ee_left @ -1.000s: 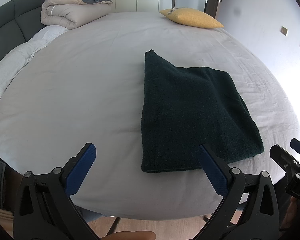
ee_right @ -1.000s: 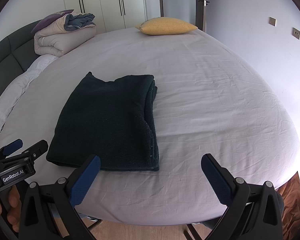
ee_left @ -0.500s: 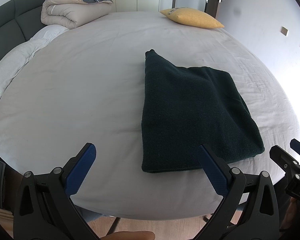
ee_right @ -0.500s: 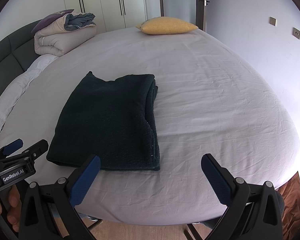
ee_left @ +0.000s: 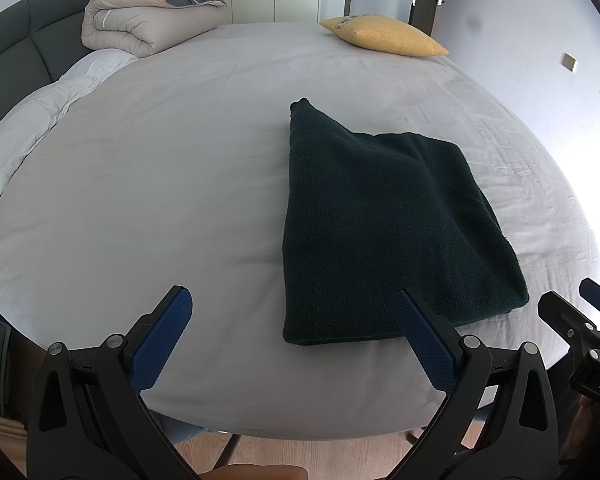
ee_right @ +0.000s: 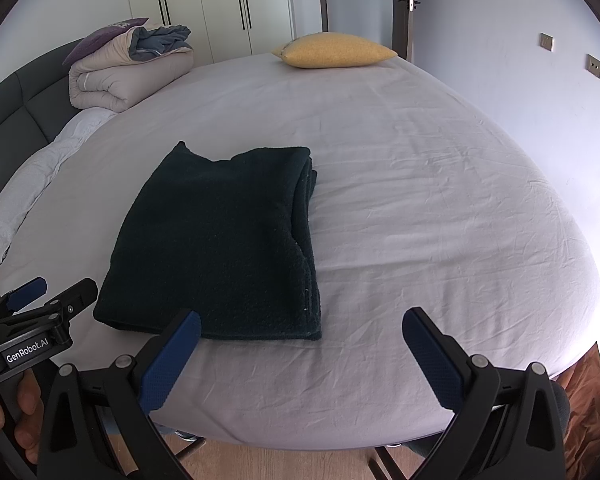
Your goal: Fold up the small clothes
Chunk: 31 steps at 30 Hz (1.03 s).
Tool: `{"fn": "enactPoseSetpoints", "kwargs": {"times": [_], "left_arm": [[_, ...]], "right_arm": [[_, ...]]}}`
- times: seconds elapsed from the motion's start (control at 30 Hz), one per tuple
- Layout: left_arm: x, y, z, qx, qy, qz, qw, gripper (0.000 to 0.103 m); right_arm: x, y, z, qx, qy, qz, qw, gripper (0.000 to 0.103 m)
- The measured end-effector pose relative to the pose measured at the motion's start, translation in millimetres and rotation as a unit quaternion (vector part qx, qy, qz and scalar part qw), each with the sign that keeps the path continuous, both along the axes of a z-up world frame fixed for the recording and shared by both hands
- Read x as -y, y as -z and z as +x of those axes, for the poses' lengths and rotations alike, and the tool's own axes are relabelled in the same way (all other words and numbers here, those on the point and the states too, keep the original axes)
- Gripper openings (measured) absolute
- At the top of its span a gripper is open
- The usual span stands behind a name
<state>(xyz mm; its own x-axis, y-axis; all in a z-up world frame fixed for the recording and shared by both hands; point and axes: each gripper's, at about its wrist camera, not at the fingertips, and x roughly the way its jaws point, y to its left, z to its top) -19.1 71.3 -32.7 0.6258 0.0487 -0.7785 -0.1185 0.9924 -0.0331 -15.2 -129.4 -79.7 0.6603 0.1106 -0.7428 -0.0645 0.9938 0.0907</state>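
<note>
The left gripper (ee_left: 290, 300) has its jaws spread wide and holds nothing; the right gripper (ee_right: 302, 318) is the same, jaws wide apart and empty. Both hang over the near edge of the bed (ee_left: 160, 168), above the sheet and clear of the cloth.

The dark green garment (ee_left: 380, 220) lies folded flat on the sheet. In the left wrist view it sits ahead of the jaws and toward the right one, whose blue pad (ee_left: 420, 336) overlaps the garment's near edge in the picture; whether they touch cannot be told. In the right wrist view the garment (ee_right: 220, 240) lies ahead and toward the left jaw, its near hem just past that pad (ee_right: 172, 360).

No container is in sight; the bed bears everything. Far beyond the jaws lie a yellow pillow (ee_left: 380, 34), a rolled duvet (ee_left: 148, 24) and a white pillow (ee_left: 32, 128) by the headboard.

Only the right wrist view shows the stacked layers along the garment's right side and the hand (ee_right: 16, 416) gripping the left tool's handle. Only the left wrist view shows the garment's straight left edge running out to a raised far corner.
</note>
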Motion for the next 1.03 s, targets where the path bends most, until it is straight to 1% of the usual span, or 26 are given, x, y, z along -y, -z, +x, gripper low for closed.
{"fn": "enactPoseSetpoints", "kwargs": {"times": [1.03], "left_arm": [[-0.9,2.4,-3.5,0.000,-0.002,0.001,1.0000,0.103]], "right_arm": [[-2.7,1.8,-1.5,-0.003,-0.001,0.001,1.000,0.103]]}}
